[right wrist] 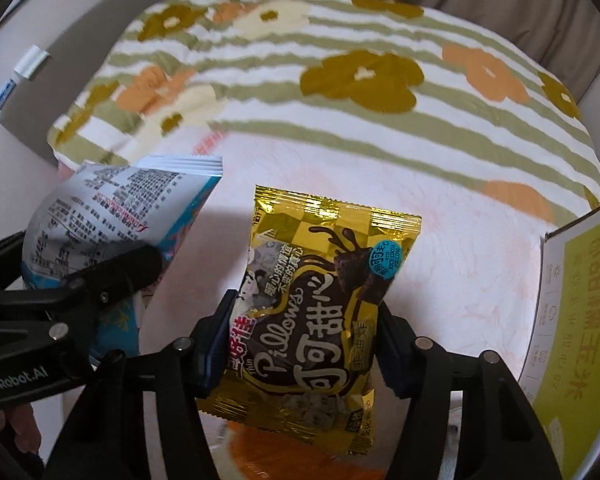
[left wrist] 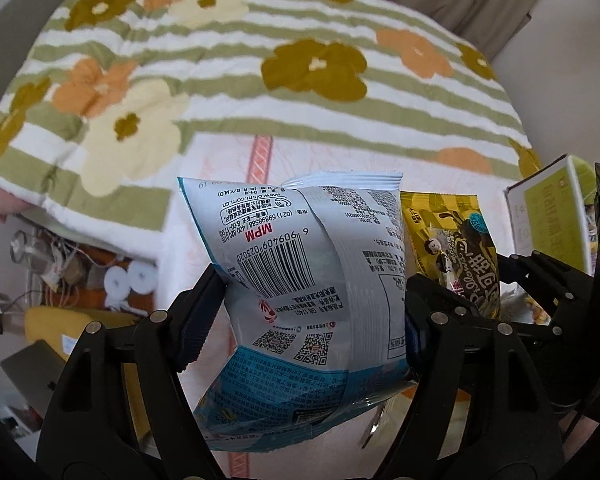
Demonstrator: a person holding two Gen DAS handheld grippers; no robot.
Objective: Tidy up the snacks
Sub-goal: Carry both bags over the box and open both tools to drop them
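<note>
My left gripper [left wrist: 312,300] is shut on a white and blue snack bag [left wrist: 300,280], held up above the bed with its barcode side facing me. The same bag shows at the left of the right wrist view [right wrist: 112,220]. My right gripper [right wrist: 304,320] is shut on a gold Pillows chocolate snack bag [right wrist: 316,312], also held in the air. That gold bag appears to the right of the blue bag in the left wrist view [left wrist: 456,248]. The two bags hang side by side, close together.
A bed with a pale pink sheet [right wrist: 440,280] and a green-striped flowered blanket [left wrist: 260,72] lies below. A green and white cardboard box [right wrist: 580,320] stands open at the right, also in the left wrist view [left wrist: 548,216]. Clutter lies on the floor at the left [left wrist: 80,280].
</note>
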